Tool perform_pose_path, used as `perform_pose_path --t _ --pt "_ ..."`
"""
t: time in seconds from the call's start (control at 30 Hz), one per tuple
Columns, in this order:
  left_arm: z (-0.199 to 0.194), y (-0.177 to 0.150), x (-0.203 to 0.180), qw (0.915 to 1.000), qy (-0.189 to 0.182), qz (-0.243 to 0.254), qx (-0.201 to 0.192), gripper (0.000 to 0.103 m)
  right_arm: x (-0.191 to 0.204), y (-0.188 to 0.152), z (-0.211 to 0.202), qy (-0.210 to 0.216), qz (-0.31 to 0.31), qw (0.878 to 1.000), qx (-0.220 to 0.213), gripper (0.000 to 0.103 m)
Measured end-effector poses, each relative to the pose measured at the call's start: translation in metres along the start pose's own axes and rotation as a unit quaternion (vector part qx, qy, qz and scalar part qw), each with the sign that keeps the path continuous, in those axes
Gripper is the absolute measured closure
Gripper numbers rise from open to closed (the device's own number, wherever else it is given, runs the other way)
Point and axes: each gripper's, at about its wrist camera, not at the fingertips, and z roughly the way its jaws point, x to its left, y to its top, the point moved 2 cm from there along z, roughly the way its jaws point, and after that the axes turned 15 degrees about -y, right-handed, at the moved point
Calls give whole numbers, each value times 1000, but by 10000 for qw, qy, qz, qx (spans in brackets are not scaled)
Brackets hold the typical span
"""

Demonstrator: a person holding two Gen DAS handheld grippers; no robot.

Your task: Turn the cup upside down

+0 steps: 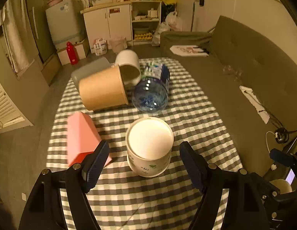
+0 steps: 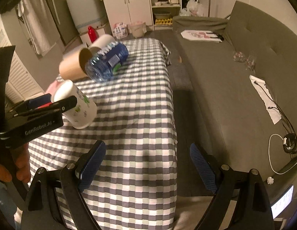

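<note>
Cup (image 1: pixel 149 146) stands inverted, base up, between the spread left gripper (image 1: pixel 144 164). Right gripper (image 2: pixel 148 169) spread, idle. Risk: a careless withdrawal clips and topples the cup.

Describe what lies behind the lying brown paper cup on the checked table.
Behind the brown paper cup lie a white cup on its side and a grey container. The brown cup covers the lower parts of both, so how they rest is hidden.

In the right wrist view the cup's (image 2: pixel 79 105) near side is covered by the left gripper (image 2: pixel 50 103), the pink box (image 2: pixel 53 87) at 9 o'clock is mostly hidden, and the bottle (image 2: pixel 107 61) is blurred.
</note>
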Motion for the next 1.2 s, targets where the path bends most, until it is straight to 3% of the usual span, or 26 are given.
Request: perform_pose_path --t 0.3,0.57,0.77,0.93,1.13,1.2 --pt "-94 4 6 9945 -94 32 -1042 24 22 6 -58 84 -84 9967 -798 13" --pt "-163 -18 29 9818 53 -217 -1888 24 41 6 -105 135 -172 9893 -1444 13" --pt "-168 -47 40 9779 308 -285 -2047 24 55 -1 -123 183 -199 9837 -1775 13" --pt "-151 -78 45 9776 396 -329 -2041 24 64 -18 -105 137 -78 9826 -1852 12" --pt "-132 -113 45 9746 554 -229 -2158 9 72 -44 -76 -34 -218 9809 -1931 1" --pt "-130 -118 46 9743 574 -239 -2165 8 74 -47 -72 -53 -264 9811 -1917 0"
